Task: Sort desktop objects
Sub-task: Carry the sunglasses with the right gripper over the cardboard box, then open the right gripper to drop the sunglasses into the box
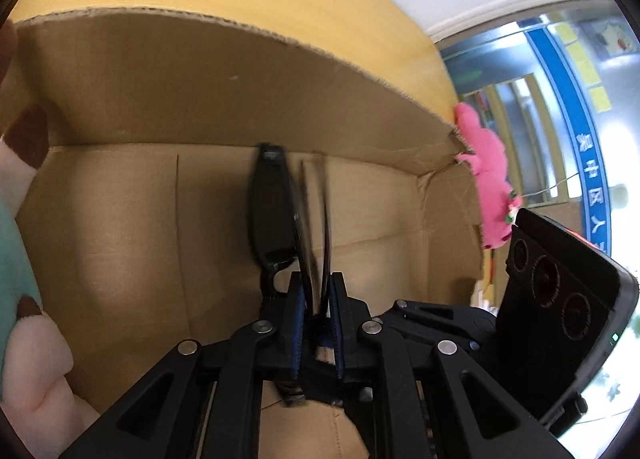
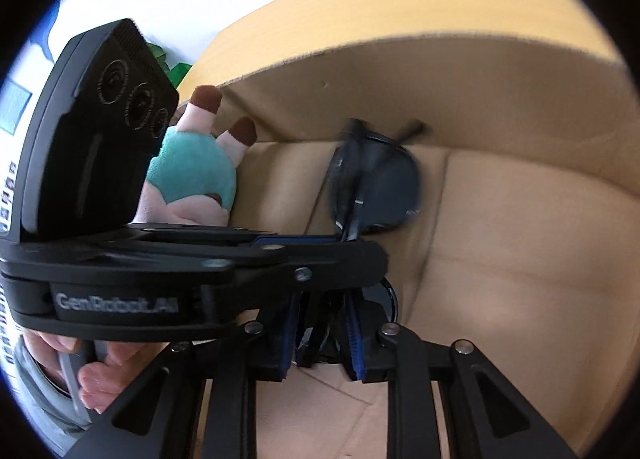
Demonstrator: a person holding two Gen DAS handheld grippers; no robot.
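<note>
The sunglasses [image 1: 280, 215] hang inside the cardboard box [image 1: 200, 107], folded, long axis running away from both claws toward the far wall. The left gripper [image 1: 318, 299] pinches them near one end; the right gripper [image 2: 322, 335] stands narrow around the other lens, contact unclear. A plush toy [image 2: 192, 171] lies beside them.

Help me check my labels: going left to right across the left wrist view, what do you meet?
Teal plush → sunglasses, held over the box floor → pink plush past the box corner → the right gripper's black body.
</note>
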